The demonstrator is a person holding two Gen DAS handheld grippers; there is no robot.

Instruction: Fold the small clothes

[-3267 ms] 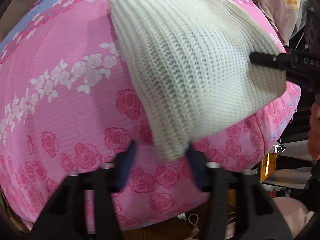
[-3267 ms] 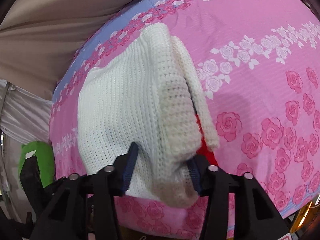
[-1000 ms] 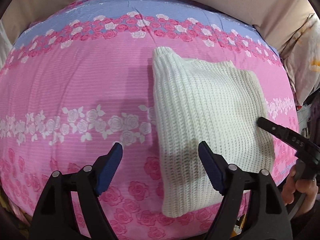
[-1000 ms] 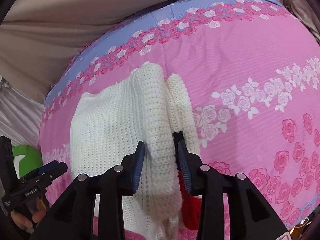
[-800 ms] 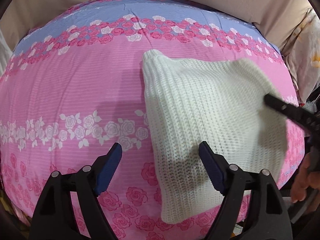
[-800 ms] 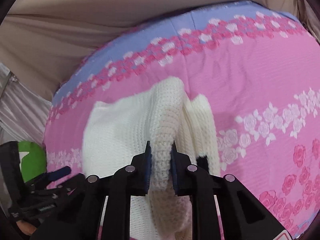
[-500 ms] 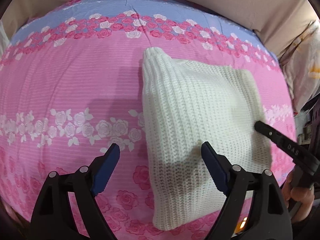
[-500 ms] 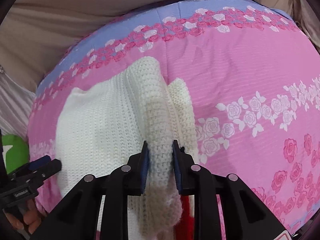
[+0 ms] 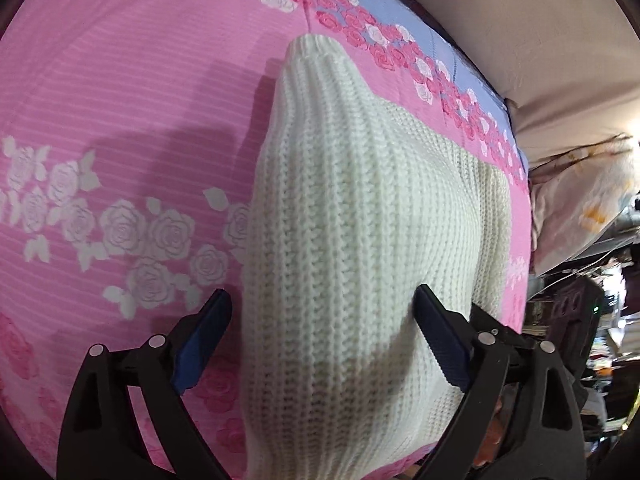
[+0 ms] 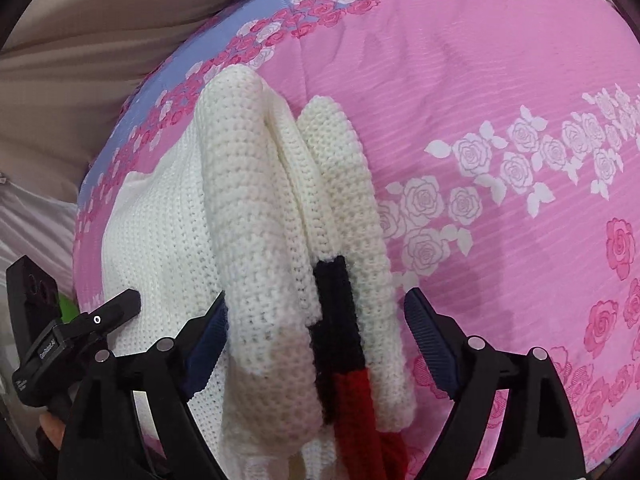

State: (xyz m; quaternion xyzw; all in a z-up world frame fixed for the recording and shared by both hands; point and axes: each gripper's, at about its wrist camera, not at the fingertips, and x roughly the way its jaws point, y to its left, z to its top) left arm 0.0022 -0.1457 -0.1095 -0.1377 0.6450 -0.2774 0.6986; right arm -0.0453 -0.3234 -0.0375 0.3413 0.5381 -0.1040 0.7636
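Between both opening tongs, left (image 9: 320,330) and right (image 10: 316,326), lies the unclamped white sweater (image 9: 360,216).

My right gripper (image 10: 316,316) points down over a folded white knit sweater (image 10: 248,240), and its jaws are opening, the blue pads standing on either side of the thick folded edge with the knit between them, the left pad close against it. A black and red stripe (image 10: 340,340) runs along the fold nearest me. The sweater lies on a pink bedspread (image 10: 500,100) printed with white and pink roses, with a blue border at the far edge. My left gripper (image 10: 120,304) reaches in low on the left, over the flat part of the sweater.
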